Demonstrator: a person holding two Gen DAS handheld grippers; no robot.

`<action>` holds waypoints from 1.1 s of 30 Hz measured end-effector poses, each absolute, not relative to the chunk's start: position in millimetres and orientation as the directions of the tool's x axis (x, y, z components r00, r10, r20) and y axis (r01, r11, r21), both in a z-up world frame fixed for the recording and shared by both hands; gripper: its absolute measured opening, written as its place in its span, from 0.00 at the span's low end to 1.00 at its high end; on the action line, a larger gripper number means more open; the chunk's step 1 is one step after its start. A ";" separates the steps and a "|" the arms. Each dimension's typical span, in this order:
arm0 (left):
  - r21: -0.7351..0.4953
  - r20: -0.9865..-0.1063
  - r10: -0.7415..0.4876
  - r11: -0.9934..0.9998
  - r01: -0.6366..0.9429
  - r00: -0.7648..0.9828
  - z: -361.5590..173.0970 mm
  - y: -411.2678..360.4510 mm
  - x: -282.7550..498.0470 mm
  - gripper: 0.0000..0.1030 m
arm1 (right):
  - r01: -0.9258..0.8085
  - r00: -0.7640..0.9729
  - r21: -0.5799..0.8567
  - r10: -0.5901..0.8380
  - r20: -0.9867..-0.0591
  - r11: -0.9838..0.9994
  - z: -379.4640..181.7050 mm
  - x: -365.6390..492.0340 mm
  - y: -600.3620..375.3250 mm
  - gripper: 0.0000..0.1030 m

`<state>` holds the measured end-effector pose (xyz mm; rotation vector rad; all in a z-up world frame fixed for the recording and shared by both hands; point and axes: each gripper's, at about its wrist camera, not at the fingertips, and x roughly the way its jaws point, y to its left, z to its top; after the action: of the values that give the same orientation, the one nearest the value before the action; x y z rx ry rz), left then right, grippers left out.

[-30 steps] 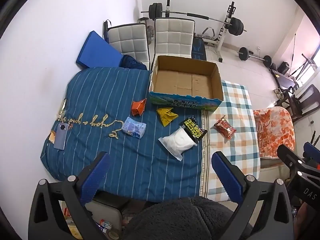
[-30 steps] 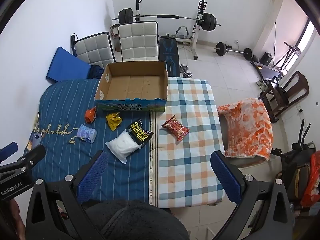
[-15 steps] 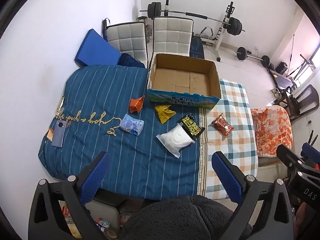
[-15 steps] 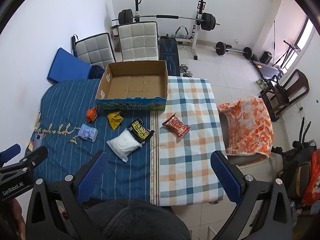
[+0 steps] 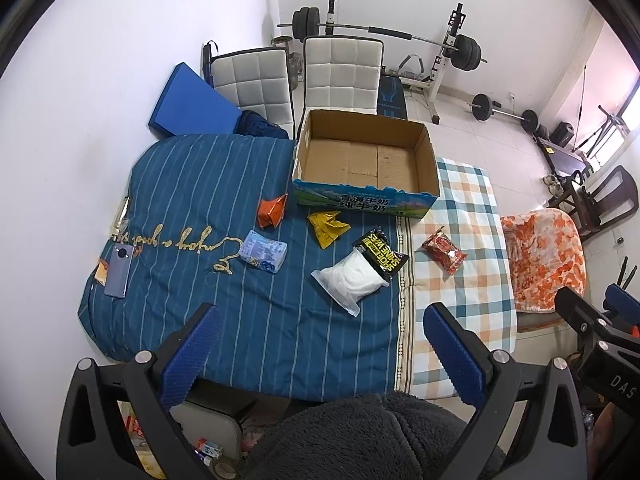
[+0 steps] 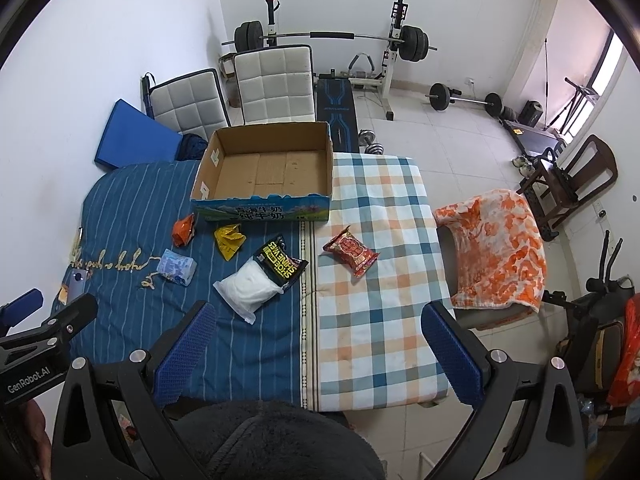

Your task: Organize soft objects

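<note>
Both the left gripper point(image 5: 318, 338) and right gripper point(image 6: 316, 336) hung released high above the bed point(image 5: 224, 184) — surveying, likely; soft packets point(image 5: 352, 280) lay scattered before the empty cardboard box point(image 5: 364, 160)

A room in a home, used for both sleeping and exercise. A bed point(image 5: 224, 184) with a striped quilt point(image 6: 132, 216) and checked mattress point(image 6: 380, 280) stands against the wall; beyond its far edge, a barbell rack point(image 6: 332, 36), weight bench point(image 6: 338, 120), dumbbells point(image 6: 370, 141) and tiled floor point(image 6: 460, 140).

Black tool point(image 5: 318, 334), blue pads point(image 5: 454, 354), silver screws
</note>
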<state>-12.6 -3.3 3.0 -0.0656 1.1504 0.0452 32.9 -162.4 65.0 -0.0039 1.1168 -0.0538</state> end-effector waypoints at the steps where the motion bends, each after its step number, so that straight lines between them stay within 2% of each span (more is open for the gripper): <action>1: -0.027 -0.914 0.004 0.997 -0.071 0.406 3.5 -3.6 -12.4 1.00 | 0.043 0.440 -0.024 -0.041 -0.897 0.999 66.2 32.7 -163.8 1.00; 33: -0.005 -0.895 0.026 0.998 -0.069 0.445 9.4 -10.8 -14.8 1.00 | 0.043 0.449 0.002 -0.018 -0.893 0.999 59.0 34.5 -167.9 1.00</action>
<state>-14.8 -10.8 9.4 -0.0429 1.1081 0.0593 34.5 -167.9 59.0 0.0252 1.1041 -0.0376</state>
